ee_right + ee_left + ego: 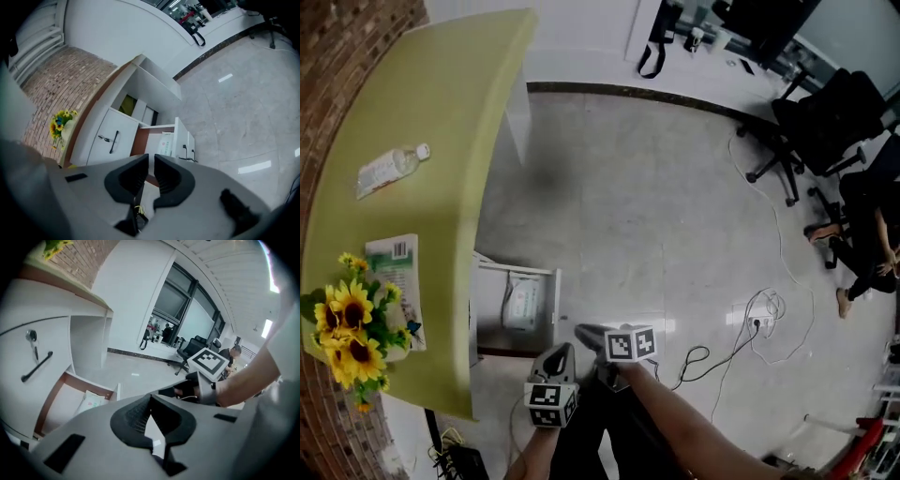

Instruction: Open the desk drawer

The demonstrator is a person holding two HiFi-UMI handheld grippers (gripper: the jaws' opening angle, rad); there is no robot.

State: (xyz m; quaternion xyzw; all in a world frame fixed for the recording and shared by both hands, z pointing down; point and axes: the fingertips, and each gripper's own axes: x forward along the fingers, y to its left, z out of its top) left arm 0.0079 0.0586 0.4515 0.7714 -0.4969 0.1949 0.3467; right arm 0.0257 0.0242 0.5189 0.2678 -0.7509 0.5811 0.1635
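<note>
At the far left the yellow-green desk [441, 112] carries a bunch of sunflowers [347, 323], a book [398, 281] lying flat just beside them, and a plastic bottle [389, 169] on its side farther along the top.

Under the desk's edge the drawer [516, 270] is pulled out. It slides left to right in the head view, its mouth faces up, and its white front panel is turned toward the bare floor on the right. A white packet [520, 305] lies flat inside it. The left gripper view shows the same drawer [89, 384] low at the left with the packet [91, 401] in it. Next to it is a white cabinet door with a black bar handle [36, 366].

My left gripper [565, 349] is just off the drawer's front corner and not touching it. In its own view the left gripper [150, 399] has its fingers closed tip to tip, with nothing between them.

My right gripper [581, 330] sits close beside the left one, pointing back toward the drawer front. In the right gripper view the fingers of the right gripper [151, 168] are parted by a narrow slit and hold nothing. The drawer [180, 136] and its packet [164, 143] show just above them, clear of the tips.

Farther right a cable [750, 328] loops across the pale floor, and black office chairs [825, 122] stand at the upper right.
</note>
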